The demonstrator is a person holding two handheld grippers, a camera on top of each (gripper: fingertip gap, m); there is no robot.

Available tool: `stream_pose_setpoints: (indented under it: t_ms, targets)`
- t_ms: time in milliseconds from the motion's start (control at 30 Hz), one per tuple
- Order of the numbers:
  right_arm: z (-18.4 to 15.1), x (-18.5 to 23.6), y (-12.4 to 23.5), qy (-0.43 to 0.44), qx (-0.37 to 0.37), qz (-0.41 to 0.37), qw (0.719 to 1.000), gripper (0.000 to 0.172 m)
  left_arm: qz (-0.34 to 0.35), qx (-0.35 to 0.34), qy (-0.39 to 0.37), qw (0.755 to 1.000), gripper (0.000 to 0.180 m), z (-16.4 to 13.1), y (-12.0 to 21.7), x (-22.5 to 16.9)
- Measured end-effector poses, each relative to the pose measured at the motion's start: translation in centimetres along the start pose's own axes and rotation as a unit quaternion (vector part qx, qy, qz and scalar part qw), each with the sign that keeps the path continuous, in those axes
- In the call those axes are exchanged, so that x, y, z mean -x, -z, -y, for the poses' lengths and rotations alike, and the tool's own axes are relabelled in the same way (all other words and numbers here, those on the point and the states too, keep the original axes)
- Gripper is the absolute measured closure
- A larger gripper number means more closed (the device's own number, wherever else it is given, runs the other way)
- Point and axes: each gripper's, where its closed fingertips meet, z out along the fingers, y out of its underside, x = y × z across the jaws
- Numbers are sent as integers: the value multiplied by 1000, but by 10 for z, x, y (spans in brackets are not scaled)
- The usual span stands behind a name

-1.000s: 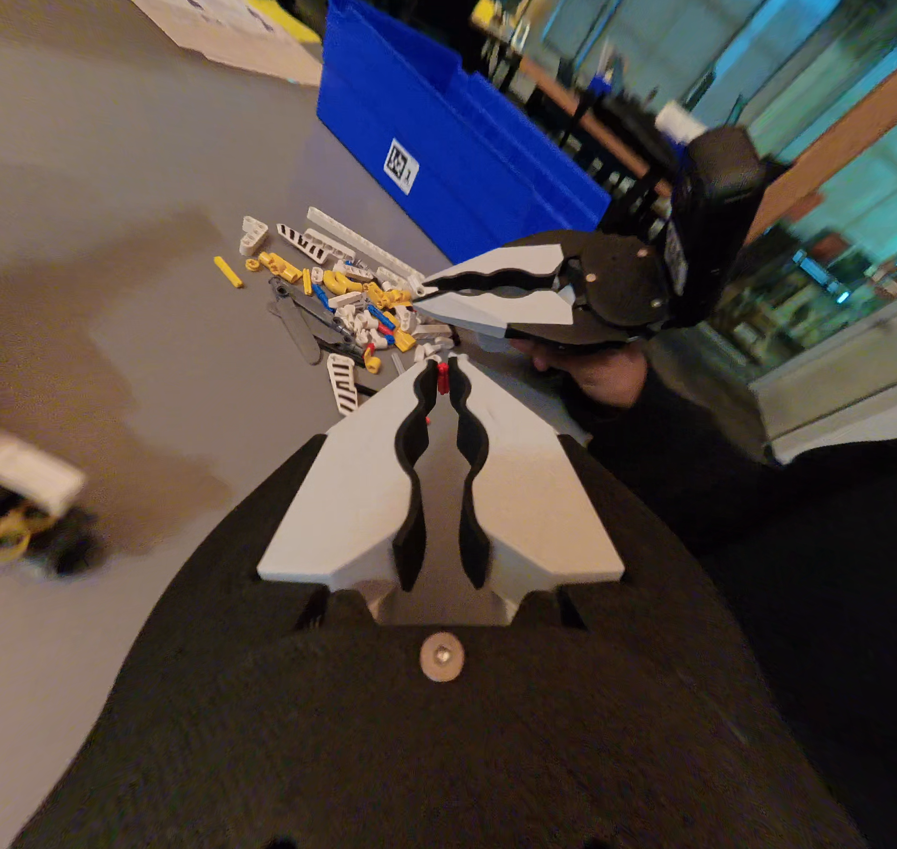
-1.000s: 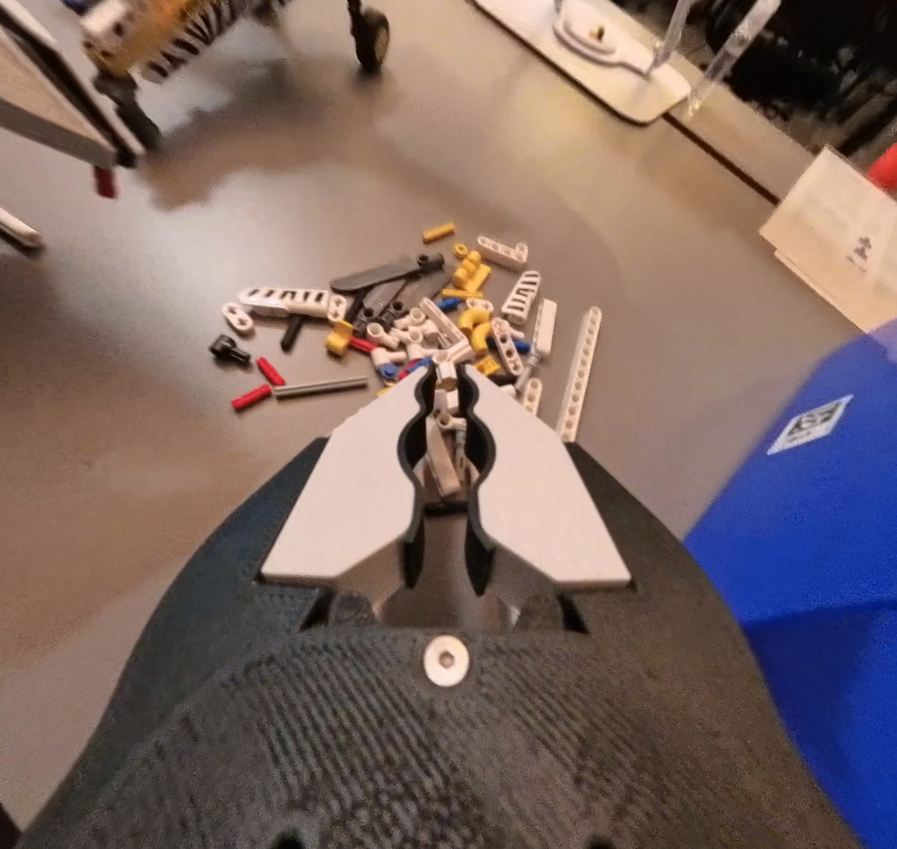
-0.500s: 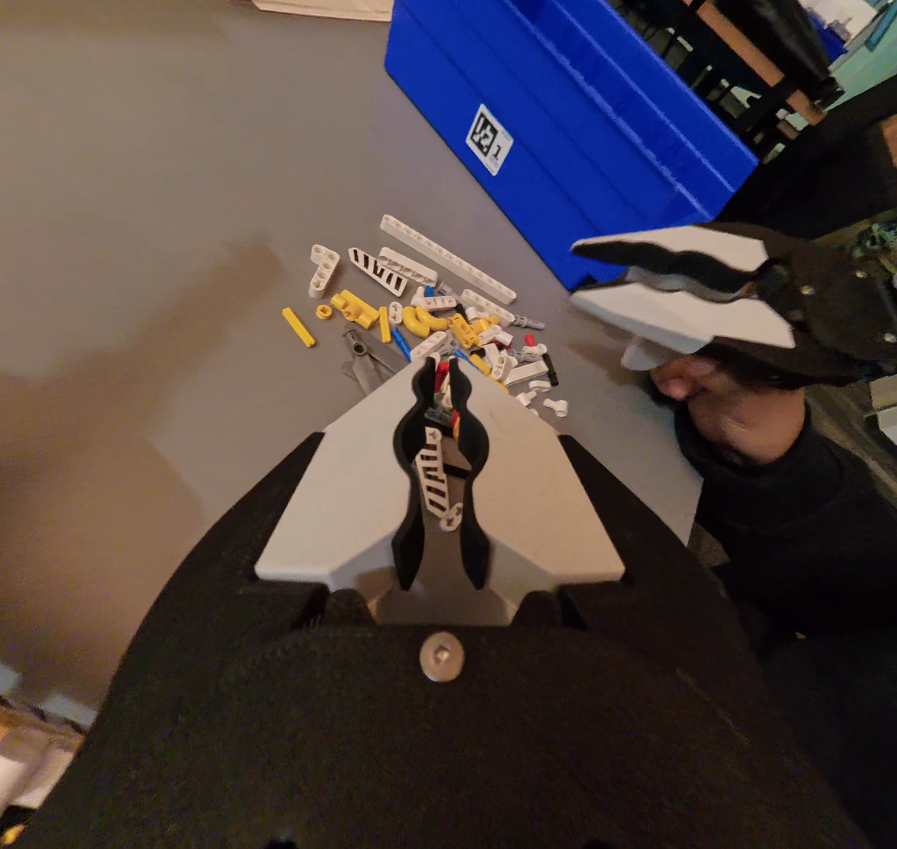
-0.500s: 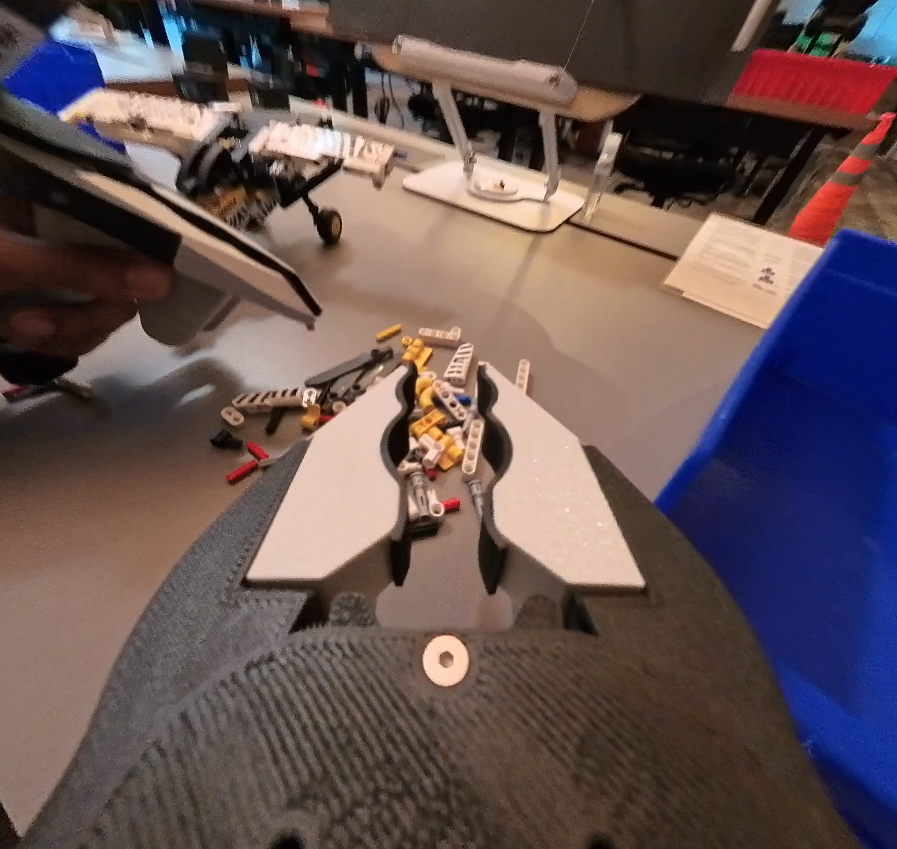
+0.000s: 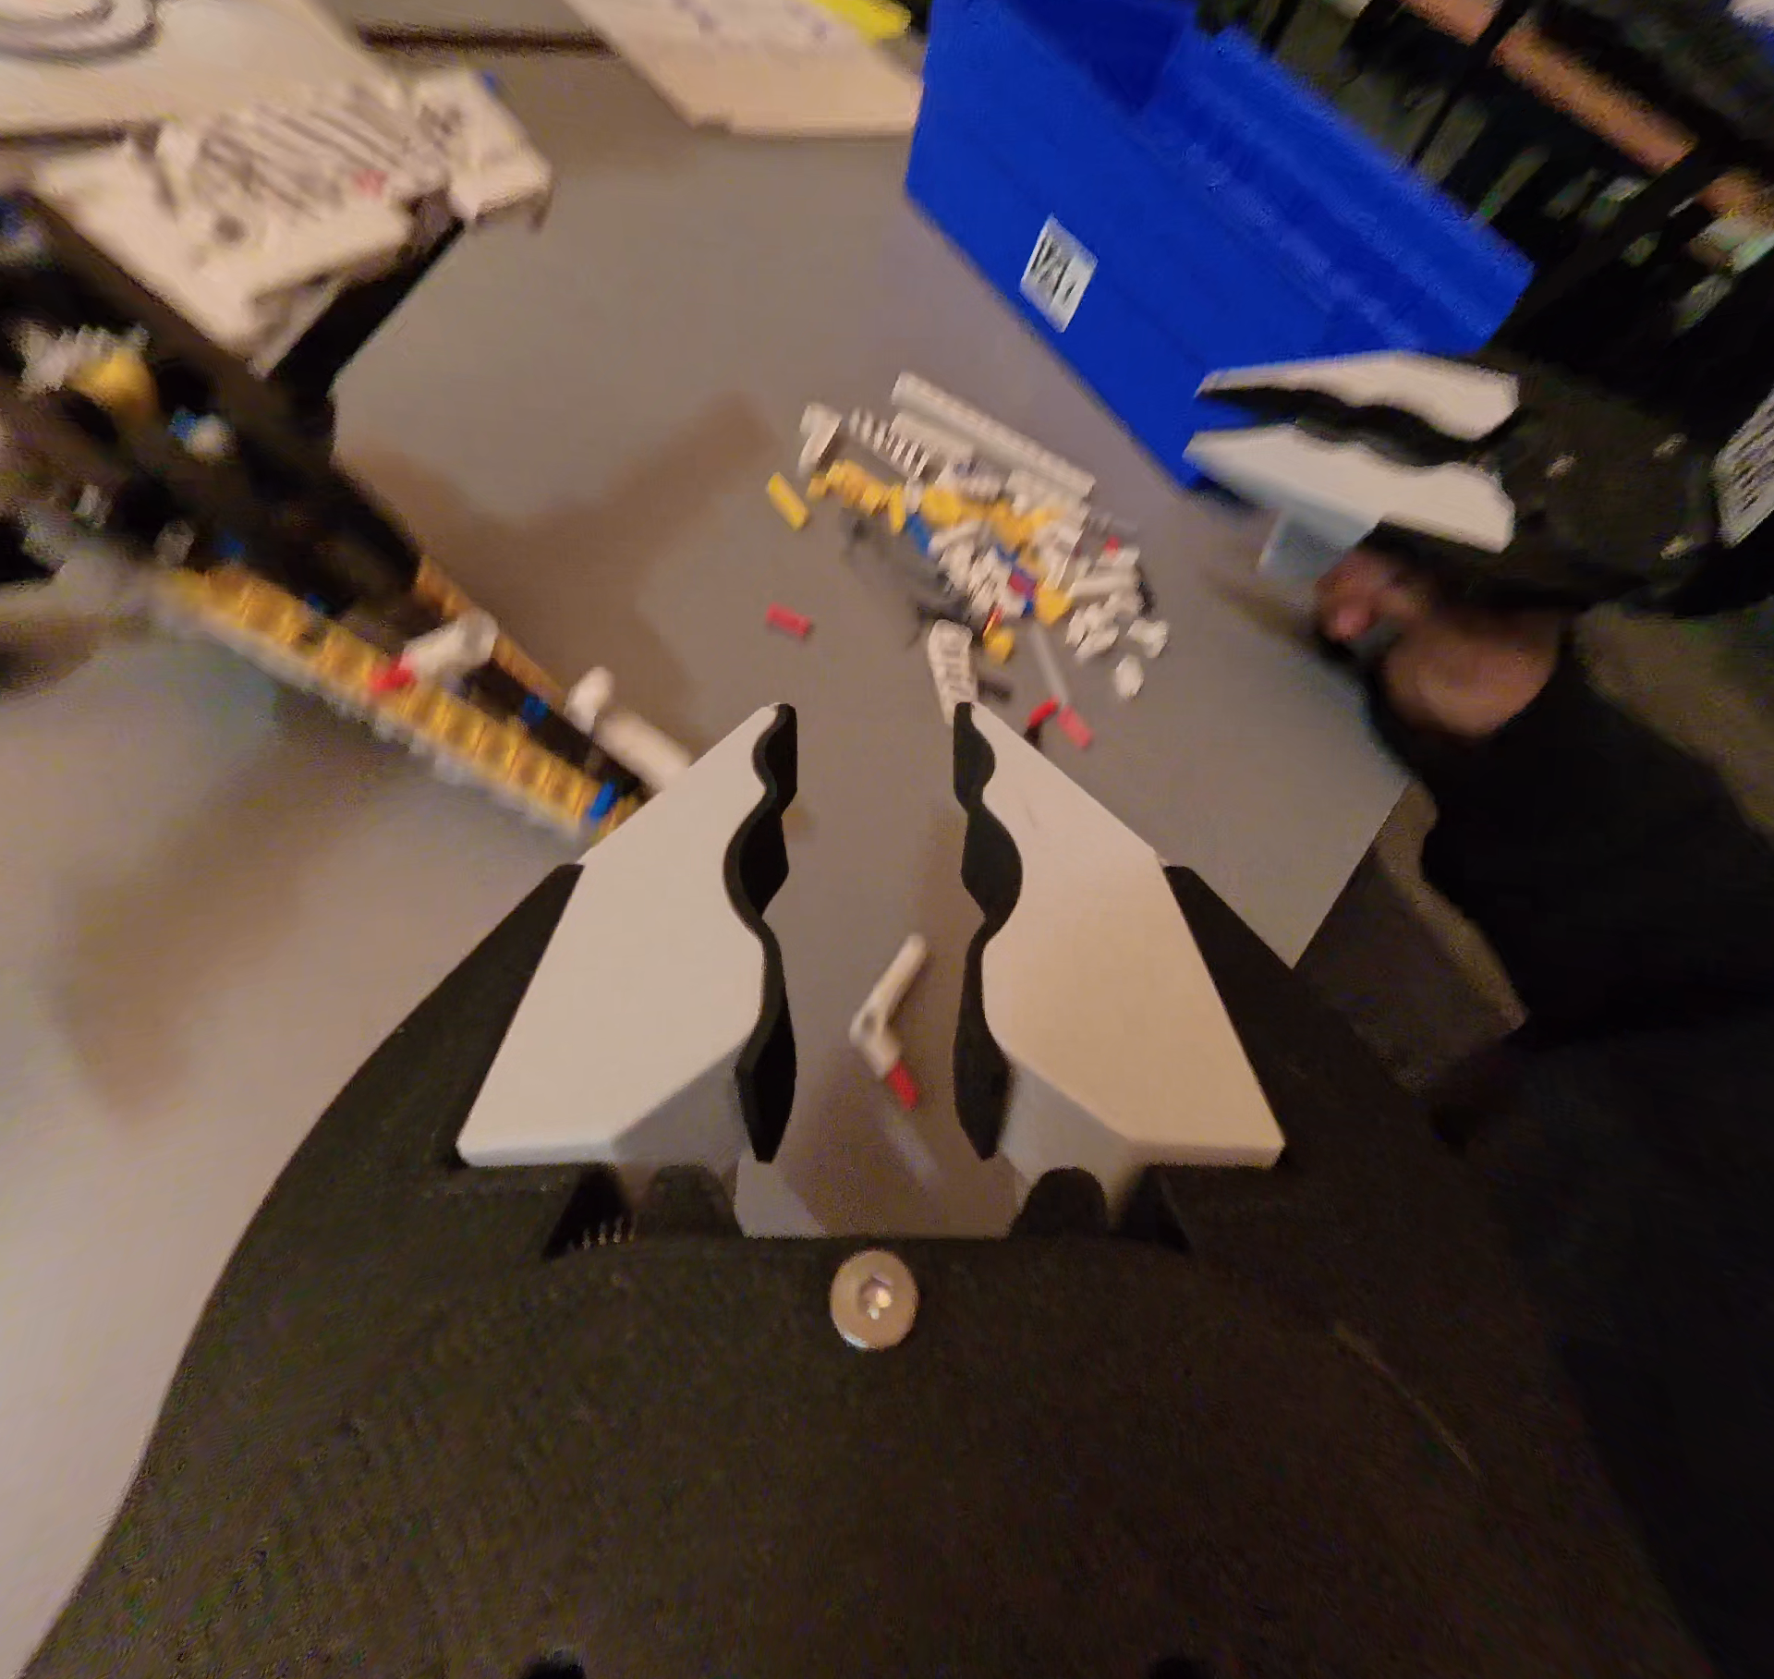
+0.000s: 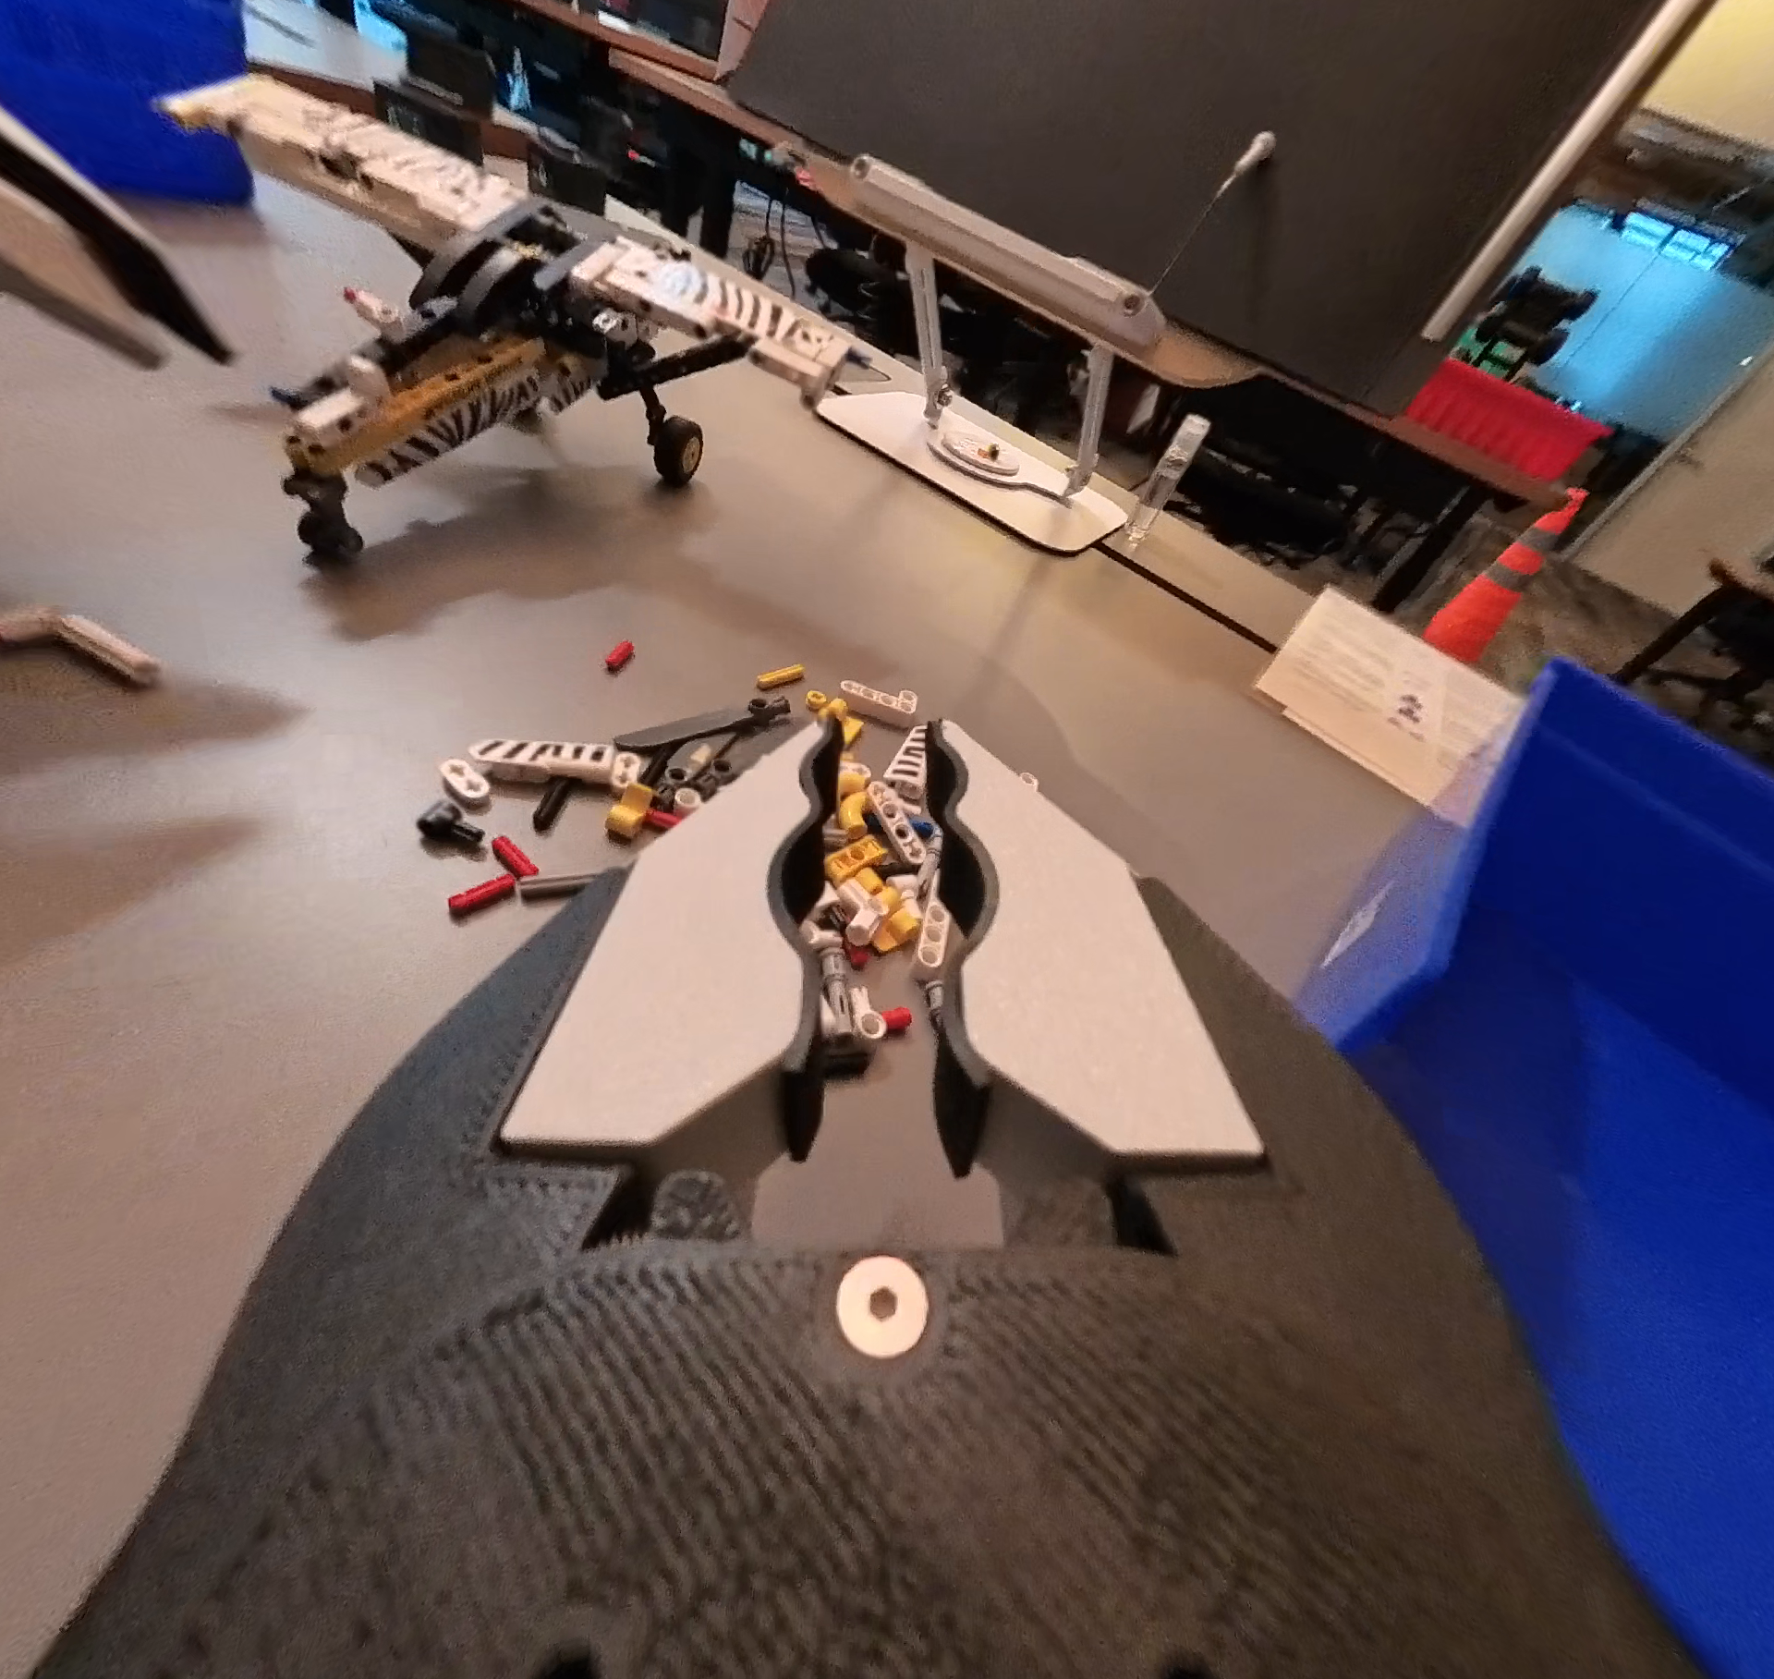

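Observation:
My left gripper [image 5: 874, 721] is open above the grey table [image 5: 576, 442]. A small white bent piece with a red pin [image 5: 883, 1023] shows between its fingers near their base, and neither pad touches it. My right gripper [image 6: 881, 735] is open with a narrow gap, low over a pile of small white, yellow, blue, red and black building pieces [image 6: 854, 865], and holds nothing. The pile [image 5: 998, 538] lies ahead of my left gripper. The right gripper also shows in the left wrist view [image 5: 1210, 428], beside the pile.
A blue bin [image 5: 1200, 193] stands behind the pile and close on the right in the right wrist view [image 6: 1584, 1009]. A striped model plane [image 6: 499, 356] stands to the left. Papers [image 6: 1382, 692], a monitor stand [image 6: 970, 462] and an orange cone [image 6: 1498, 586] lie beyond. A hand [image 5: 1440, 663] holds the right gripper. Some 20 cm of space lies between my two pairs of fingers.
My left gripper was shut on a red pin and has opened; the white piece with the red pin has left the grasp. My right gripper let go of a pale piece and pulled back.

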Motion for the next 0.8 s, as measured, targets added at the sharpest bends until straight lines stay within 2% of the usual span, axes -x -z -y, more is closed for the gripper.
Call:
stream_pose_setpoints:
  t_ms: [133,233,333,433,467,533,667,800]
  targets:
    - [1,17,-4,61,6,1,998,157,52,95,-16,994,150,-68,18,7]
    - [26,72,-6,20,-39,119,992,154,78,111,-36,990,149,-90,21,4]
    - [46,123,-9,-37,-49,225,972,151,94,121,-54,987,148,-96,12,2]
    - [37,157,-19,-26,7,288,957,146,100,121,-73,985,148,-96,1,3]
    - [31,164,-23,-8,28,298,954,144,104,119,-78,984,153,-95,-2,4]
    - [19,178,-28,29,66,317,946,142,96,114,-85,985,173,-92,-6,2]
    - [2,191,-34,95,110,317,937,139,55,83,-75,992,176,-87,-8,-9]
    - [9,191,-32,131,68,306,941,145,33,40,-94,994,176,-78,-4,-19]
